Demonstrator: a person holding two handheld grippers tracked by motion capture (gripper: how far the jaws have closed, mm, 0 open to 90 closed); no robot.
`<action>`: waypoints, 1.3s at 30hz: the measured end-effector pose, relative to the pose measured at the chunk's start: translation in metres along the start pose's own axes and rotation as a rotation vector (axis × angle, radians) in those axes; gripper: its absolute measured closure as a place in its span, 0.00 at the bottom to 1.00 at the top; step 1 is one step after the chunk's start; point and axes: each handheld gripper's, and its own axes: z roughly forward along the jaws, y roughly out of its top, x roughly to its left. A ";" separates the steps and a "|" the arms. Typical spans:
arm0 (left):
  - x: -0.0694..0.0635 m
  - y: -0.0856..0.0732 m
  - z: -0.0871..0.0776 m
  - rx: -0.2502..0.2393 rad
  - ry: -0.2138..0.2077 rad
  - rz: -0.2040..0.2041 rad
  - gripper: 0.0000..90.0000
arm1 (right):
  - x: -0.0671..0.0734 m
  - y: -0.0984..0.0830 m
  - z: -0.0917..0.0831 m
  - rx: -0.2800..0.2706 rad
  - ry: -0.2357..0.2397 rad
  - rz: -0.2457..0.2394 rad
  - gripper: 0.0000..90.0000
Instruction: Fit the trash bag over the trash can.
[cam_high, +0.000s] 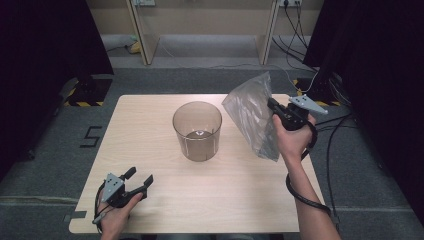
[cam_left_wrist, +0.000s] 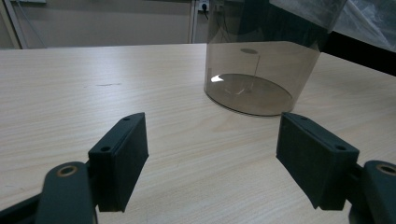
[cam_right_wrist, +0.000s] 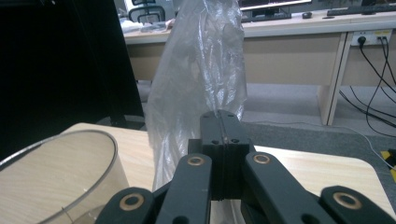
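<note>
Though crumpled, bag (cam_high: 252, 117) between right tongs (cam_high: 272, 106).

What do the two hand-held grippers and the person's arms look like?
Both hand-held grippers, left and right, are black, with flat rectangular jaws on linkage arms joined by brass-ringed pivots. Each carries a grey three-cornered plate on top and trails a black cable. The forearms are bare: no sleeves, no gloves.

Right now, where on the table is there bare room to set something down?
Free: the far-left wood between the table edge and the tinted container, and the near middle between the left gripper and right forearm. Crowded: the right side, where the right gripper holds up the plastic bag.
</note>
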 end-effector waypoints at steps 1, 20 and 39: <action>0.000 0.000 0.000 -0.001 -0.001 0.001 0.26 | 0.000 0.002 0.000 -0.005 0.000 0.001 1.00; -0.003 -0.002 -0.007 -0.011 -0.014 0.017 0.27 | 0.007 0.025 0.017 -0.045 -0.006 0.012 1.00; -0.006 -0.003 -0.006 -0.008 -0.026 0.024 0.27 | 0.031 0.045 0.035 -0.075 0.028 -0.001 1.00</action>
